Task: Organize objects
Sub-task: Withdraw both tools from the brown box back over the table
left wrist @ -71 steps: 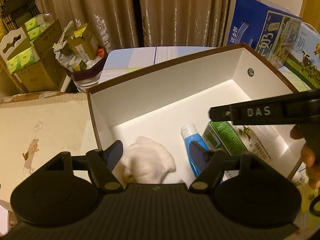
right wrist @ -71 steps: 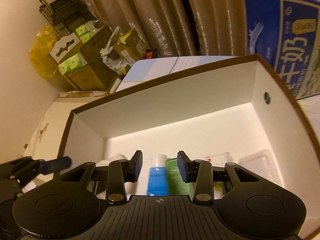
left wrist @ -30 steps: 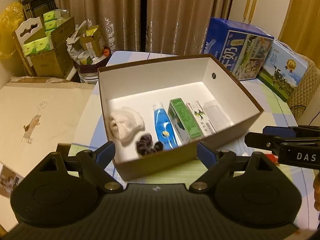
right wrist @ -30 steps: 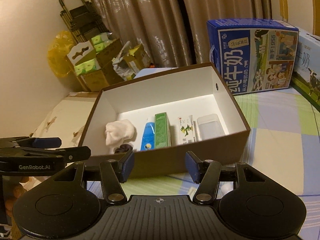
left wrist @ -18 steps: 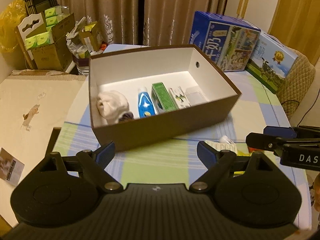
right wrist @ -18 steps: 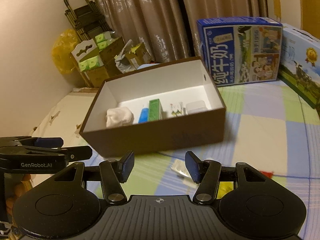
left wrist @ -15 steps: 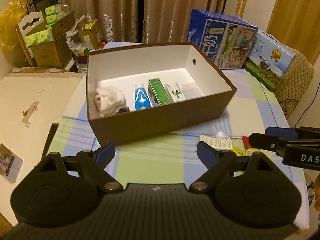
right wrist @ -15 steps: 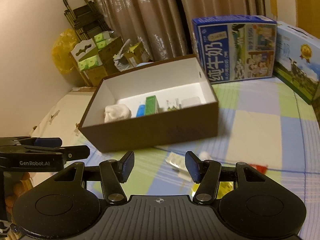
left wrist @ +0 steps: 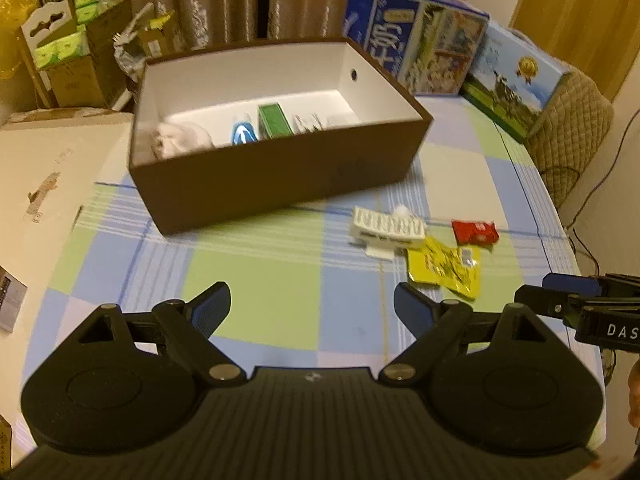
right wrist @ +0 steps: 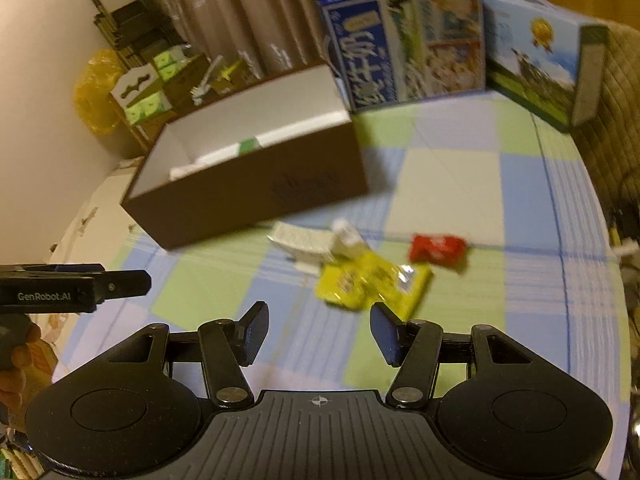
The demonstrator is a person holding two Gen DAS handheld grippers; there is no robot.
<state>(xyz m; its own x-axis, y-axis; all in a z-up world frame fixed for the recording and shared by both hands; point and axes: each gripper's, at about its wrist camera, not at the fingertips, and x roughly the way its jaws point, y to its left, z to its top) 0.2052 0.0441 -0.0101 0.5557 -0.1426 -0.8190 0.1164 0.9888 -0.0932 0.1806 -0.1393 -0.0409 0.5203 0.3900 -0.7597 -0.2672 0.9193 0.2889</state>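
A brown box with a white inside stands on the checked tablecloth. It holds a white cloth, a blue tube, a green carton and other small packs. In front of it on the cloth lie a white pack, a yellow packet and a red packet. My left gripper hangs open over the near cloth, empty. My right gripper is open and empty just short of the yellow packet.
Two blue milk cartons stand at the back right of the table. Cardboard boxes with green packs crowd the back left by the curtains. A padded chair is at the right edge. A hand holds the left gripper.
Both grippers have pulled back out of the box and toward me. The loose packets in front of the box have come into view. Both stay open.
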